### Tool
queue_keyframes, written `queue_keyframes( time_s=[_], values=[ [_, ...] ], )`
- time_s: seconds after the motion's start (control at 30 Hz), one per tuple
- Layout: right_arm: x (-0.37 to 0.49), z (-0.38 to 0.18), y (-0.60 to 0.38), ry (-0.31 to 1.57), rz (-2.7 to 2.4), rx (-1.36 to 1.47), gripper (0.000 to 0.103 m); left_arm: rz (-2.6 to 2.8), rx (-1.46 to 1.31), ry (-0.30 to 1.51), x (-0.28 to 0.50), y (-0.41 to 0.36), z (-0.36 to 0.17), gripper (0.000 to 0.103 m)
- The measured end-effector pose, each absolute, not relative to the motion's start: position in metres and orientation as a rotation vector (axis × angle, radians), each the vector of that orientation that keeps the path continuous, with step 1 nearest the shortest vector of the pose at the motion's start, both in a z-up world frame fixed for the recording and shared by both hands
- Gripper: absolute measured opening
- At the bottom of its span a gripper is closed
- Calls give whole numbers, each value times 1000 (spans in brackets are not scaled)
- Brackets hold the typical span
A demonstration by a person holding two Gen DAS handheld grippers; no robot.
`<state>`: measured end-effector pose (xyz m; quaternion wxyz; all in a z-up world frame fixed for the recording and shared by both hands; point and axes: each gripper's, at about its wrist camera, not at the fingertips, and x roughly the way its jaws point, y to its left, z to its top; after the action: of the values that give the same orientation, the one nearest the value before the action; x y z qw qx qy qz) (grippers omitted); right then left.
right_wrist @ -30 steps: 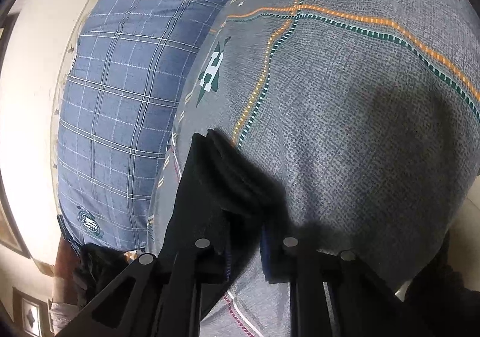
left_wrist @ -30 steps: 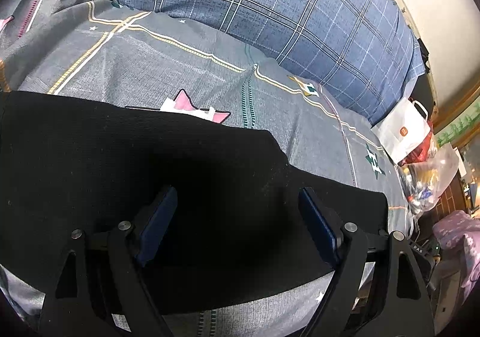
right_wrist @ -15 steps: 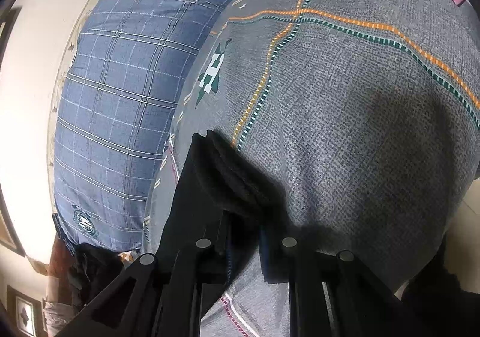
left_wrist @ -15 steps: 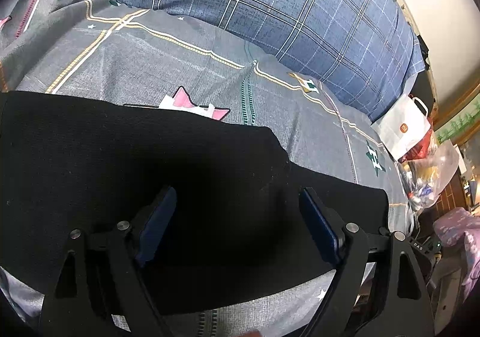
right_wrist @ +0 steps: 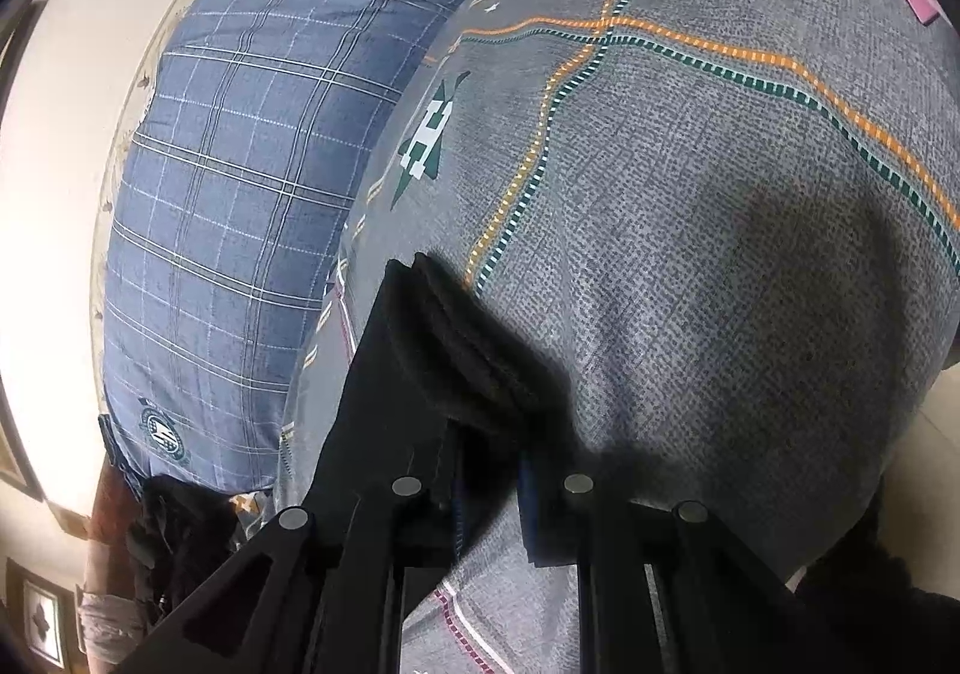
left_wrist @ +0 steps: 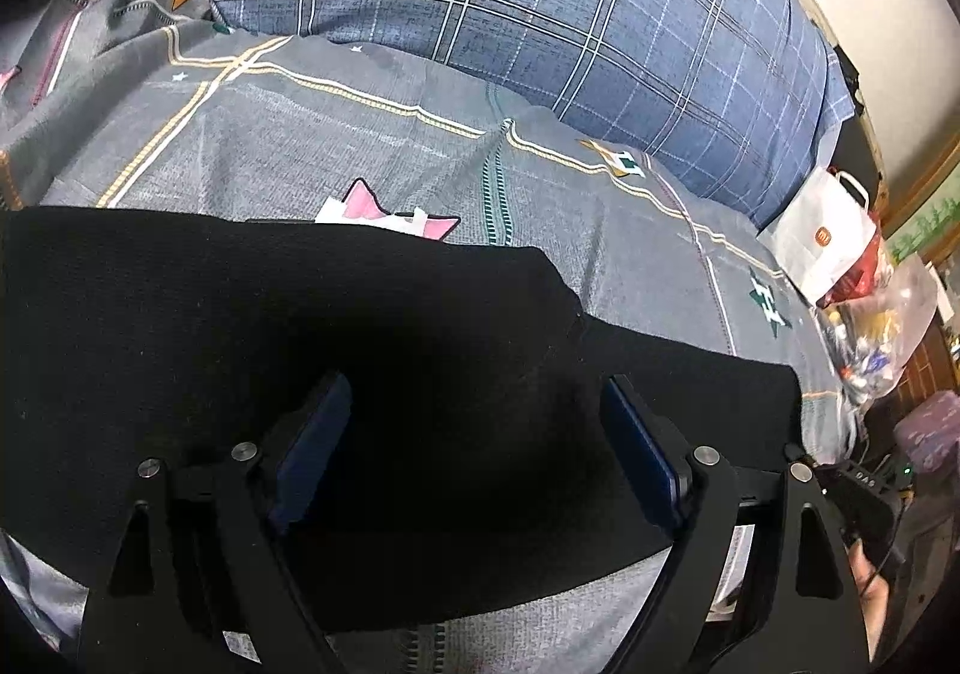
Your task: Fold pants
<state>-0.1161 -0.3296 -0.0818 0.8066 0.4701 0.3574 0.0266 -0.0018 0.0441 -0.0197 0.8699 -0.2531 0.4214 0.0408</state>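
The gray bedspread [left_wrist: 372,146] carries my black pants [left_wrist: 252,350], spread flat below the blue pillow [left_wrist: 540,14]. My left gripper [left_wrist: 474,446] hovers wide over their middle, while my right gripper [right_wrist: 489,470] pinches a bunched end narrowly. I should carry that end across evenly, keeping edges aligned.

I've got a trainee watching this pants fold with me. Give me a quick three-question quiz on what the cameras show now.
1. True or false: the left tongs are shut on the pants.
2. What do the right tongs pinch?
3. The pillow is: A red, B blue plaid, C white.

Key: 1 false, they are open over the pants; 2 a bunched edge of the pants; 3 B.
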Motion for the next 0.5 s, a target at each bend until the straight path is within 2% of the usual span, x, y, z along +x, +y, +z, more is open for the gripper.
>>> queue_keyframes(
  time_s=[0.27,0.37,0.5],
  values=[
    [-119,-84,-335,768,78,1038,13,46,-638,874,-3,59,-21,87],
    [-121,-75,-329,743,79,981,9,30,-699,863,-4,65,-21,87],
    [-126,-56,-316,688,88,863,8,17,-744,849,-6,70,-19,87]
  ],
)
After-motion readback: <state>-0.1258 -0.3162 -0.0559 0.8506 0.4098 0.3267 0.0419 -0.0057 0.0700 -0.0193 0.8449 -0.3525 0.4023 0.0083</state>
